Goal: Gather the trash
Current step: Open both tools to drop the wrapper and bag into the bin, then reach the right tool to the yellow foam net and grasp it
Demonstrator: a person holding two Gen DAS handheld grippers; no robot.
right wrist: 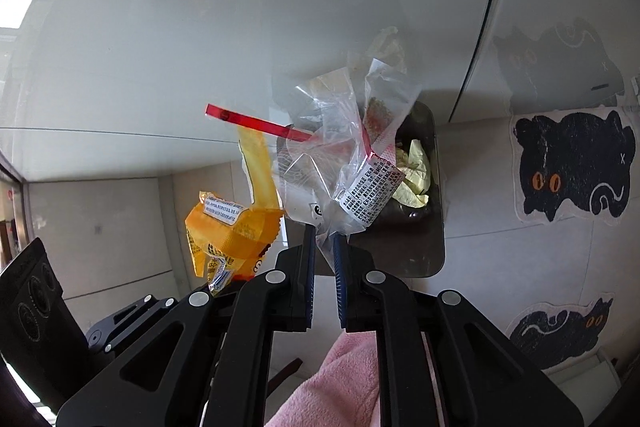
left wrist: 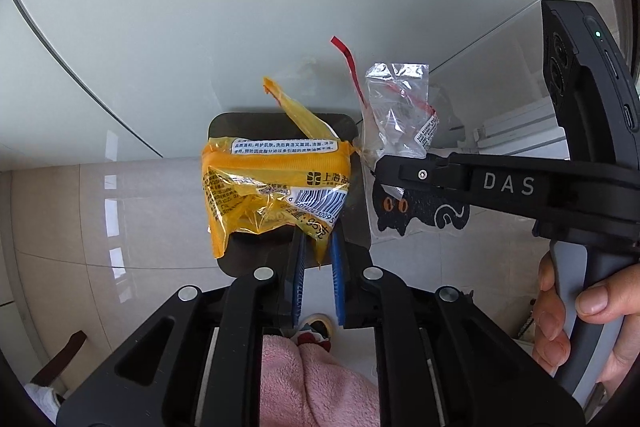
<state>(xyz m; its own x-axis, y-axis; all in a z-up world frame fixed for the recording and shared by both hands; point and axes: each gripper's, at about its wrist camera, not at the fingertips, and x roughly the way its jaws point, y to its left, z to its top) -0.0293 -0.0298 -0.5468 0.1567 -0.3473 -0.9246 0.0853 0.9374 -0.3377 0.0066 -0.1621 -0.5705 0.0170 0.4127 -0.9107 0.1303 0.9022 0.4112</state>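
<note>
My left gripper [left wrist: 318,245] is shut on a crumpled yellow wrapper [left wrist: 272,187] and holds it above a dark bin [left wrist: 224,131] on the floor. My right gripper [right wrist: 324,241] is shut on a clear plastic bag with a red strip [right wrist: 348,155] and holds it over the same dark bin [right wrist: 432,227], which holds a crumpled pale yellow paper [right wrist: 414,175]. The clear bag [left wrist: 394,107] also shows in the left wrist view, pinched by the right gripper's fingers [left wrist: 404,169]. The yellow wrapper [right wrist: 228,231] shows in the right wrist view, at the left.
The bin stands on a tiled floor [left wrist: 80,211] against a pale glossy wall [left wrist: 200,7]. Black cat-shaped mats [right wrist: 572,167] lie to the right of the bin. A pink sleeve [left wrist: 316,379] shows below the grippers.
</note>
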